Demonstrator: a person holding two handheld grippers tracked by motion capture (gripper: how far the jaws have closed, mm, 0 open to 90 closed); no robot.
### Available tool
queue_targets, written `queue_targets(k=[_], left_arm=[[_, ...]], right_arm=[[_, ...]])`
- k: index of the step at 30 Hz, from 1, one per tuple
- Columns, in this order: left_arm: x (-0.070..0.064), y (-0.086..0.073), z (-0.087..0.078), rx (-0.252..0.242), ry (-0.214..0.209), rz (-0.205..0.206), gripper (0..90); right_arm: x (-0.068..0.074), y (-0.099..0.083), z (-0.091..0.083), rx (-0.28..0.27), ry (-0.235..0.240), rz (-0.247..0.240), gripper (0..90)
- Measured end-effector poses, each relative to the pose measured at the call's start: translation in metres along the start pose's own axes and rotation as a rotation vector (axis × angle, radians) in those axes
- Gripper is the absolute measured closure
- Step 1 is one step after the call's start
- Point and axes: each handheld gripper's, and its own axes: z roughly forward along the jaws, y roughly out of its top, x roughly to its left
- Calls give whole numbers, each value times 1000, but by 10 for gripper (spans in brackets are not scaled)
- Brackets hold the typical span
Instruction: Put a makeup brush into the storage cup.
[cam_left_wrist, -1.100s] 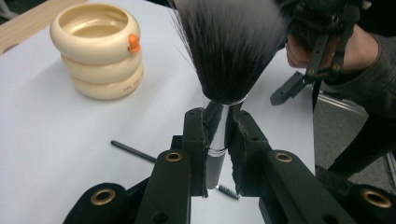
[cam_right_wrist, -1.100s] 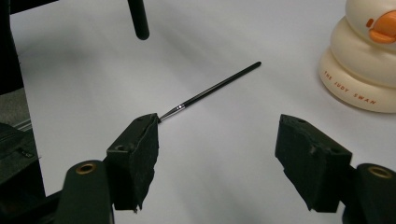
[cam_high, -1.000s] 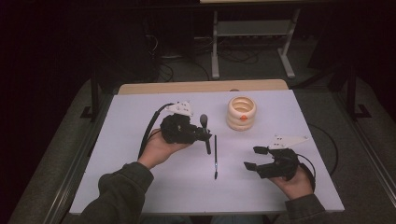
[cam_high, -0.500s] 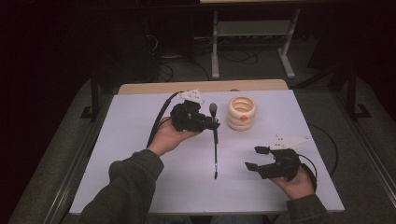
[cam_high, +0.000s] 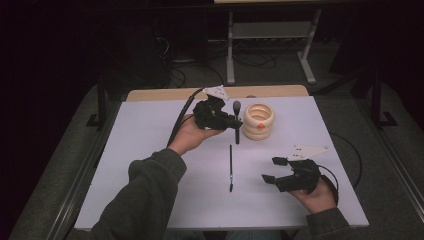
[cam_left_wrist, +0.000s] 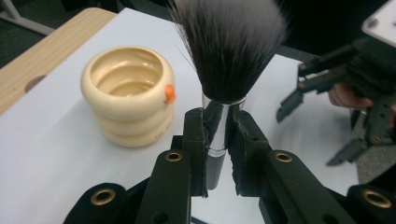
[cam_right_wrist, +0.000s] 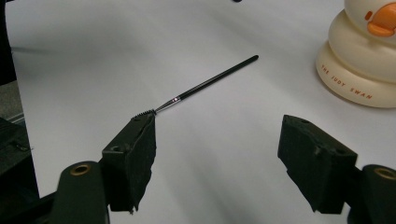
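Left hand-held gripper (cam_high: 227, 117) is pinching a powder brush (cam_left_wrist: 224, 70) by its metal ferrule, bristles up, just beside the ringed cream holder (cam_high: 259, 121) on the worktop (cam_high: 150, 150). A thin brush (cam_high: 230, 167) is lying in front of the holder; right hand-held gripper (cam_high: 278, 172) is hovering spread beside it. Risk: the smooth ferrule slipping or tilting, knocking the holder.

We count two brushes on a white table (cam_high: 150, 150): one fluffy makeup brush (cam_left_wrist: 229, 42) with dark, pale-tipped bristles, and one thin black wand brush (cam_high: 230, 167). We count one cream ringed holder (cam_high: 258, 121) bearing one orange beak-like knob (cam_left_wrist: 170, 93). We count two hand-held grippers, the left gripper (cam_high: 227, 119) and the right gripper (cam_high: 272, 170).
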Motion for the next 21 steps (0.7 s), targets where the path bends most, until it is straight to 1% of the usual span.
queue_targets(k=[1, 2, 6, 8, 11, 12, 13, 16, 17, 20, 21], left_arm=[[0, 0, 0, 0, 0, 0, 775], [5, 4, 4, -4, -1, -3, 775], [13, 12, 13, -4, 5, -21, 775], [16, 16, 17, -2, 9, -16, 775], [20, 23, 22, -3, 13, -20, 775], [20, 23, 22, -3, 13, -20, 775], [25, 29, 24, -14, 17, -29, 776], [29, 38, 26, -17, 31, -28, 776], [29, 40, 27, -28, 31, -32, 776], [32, 48, 31, -33, 39, -37, 776], [33, 50, 33, -27, 51, -35, 776]], right_arm=[[0, 0, 0, 0, 0, 0, 267], [0, 0, 1, 2, 3, 3, 265], [-1, 0, 3, 13, 5, 4, 257], [0, 0, 3, 12, 4, 4, 252], [-1, 0, 4, 11, 6, 8, 247], [-1, 0, 4, 11, 6, 8, 247], [-1, 0, 5, 18, 8, 1, 247], [0, 0, 5, 24, 11, 2, 246], [0, 0, 5, 22, 11, -2, 246], [0, 0, 5, 19, 13, -3, 243], [0, 0, 5, 19, 14, -4, 243]])
